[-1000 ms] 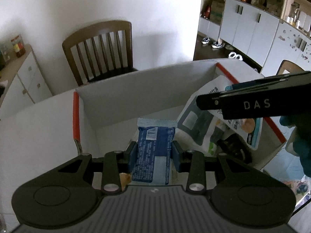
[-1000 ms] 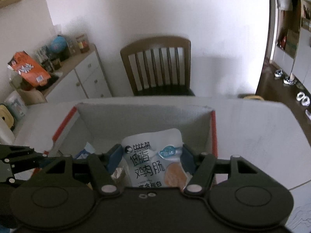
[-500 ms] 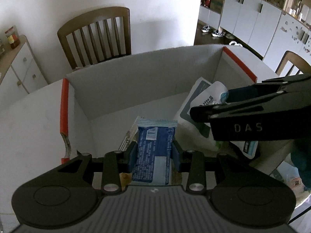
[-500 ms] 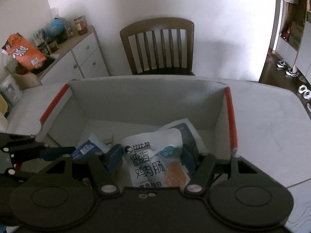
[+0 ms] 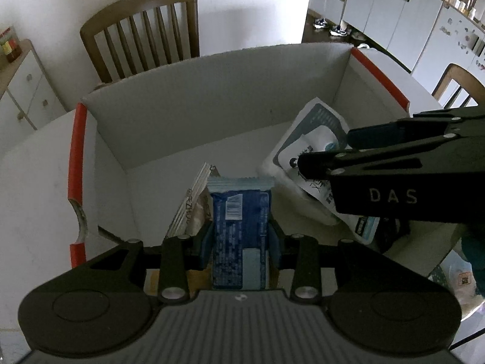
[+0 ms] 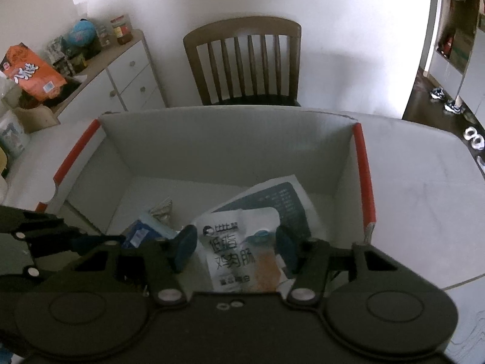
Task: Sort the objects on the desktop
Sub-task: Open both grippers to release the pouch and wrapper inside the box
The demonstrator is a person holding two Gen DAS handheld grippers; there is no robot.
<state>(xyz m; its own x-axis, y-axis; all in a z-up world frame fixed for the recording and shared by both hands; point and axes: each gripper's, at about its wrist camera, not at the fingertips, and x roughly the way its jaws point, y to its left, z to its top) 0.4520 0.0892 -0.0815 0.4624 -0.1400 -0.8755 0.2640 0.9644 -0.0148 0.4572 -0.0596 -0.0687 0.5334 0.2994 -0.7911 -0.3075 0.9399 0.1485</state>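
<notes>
An open white cardboard box with red-taped edges stands on the white table; it also shows in the right wrist view. My left gripper is shut on a blue snack packet and holds it over the box's near side. My right gripper has its jaws apart around a white sausage pouch that lies on a larger white and grey bag in the box. The pouch and the right gripper's fingers also show in the left wrist view.
A striped wrapper lies in the box beside the blue packet. A wooden chair stands behind the table. A white drawer cabinet with clutter is at the left. A second chair is at the right.
Both grippers have moved forward and down into the box. The right gripper's jaws have opened and the sausage pouch now rests on the larger bag. The left gripper still grips the blue packet.
</notes>
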